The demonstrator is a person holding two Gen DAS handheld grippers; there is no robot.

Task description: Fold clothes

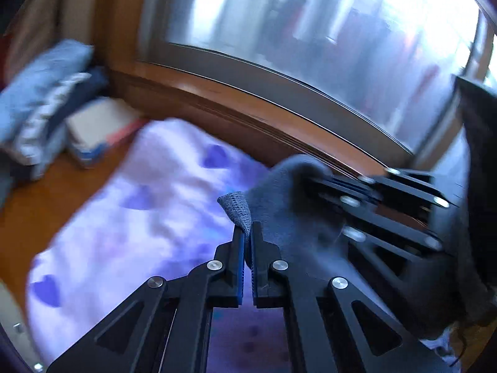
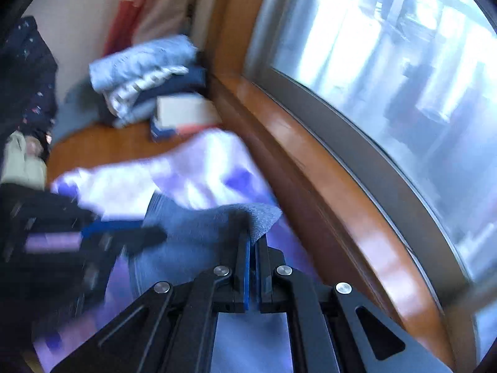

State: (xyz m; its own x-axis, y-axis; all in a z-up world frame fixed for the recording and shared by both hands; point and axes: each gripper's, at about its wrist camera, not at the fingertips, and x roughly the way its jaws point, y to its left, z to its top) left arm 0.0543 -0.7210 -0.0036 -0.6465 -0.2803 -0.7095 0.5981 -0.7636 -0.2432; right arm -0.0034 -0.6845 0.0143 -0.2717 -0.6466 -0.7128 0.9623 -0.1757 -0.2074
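Grey garment held aloft between two tongs, above a white cloth with purple hearts spread on a wooden floor beside a window. Left tongs clamped on a stitched hem corner; right tongs clamped on another edge of the same fabric, seen from the left wrist as a dark linkage close by at right. Fabric slack and drooping between the two grips: soft, light, limp, likely to sag and bunch rather than hold a crease, not fragile. Best taken by hems or corners, as here, and stretched flat before any fold. Stack of folded clothes and a pale box well apart, against the far wall. Hard to make out: kind of garment, its full outline and its lower part, cut off behind the tongs and by the frame edge. Both views smeared by motion blur. Dark shape at the right edge of the left view not identifiable; dark patterned cloth at the left of the right view likewise unclear.
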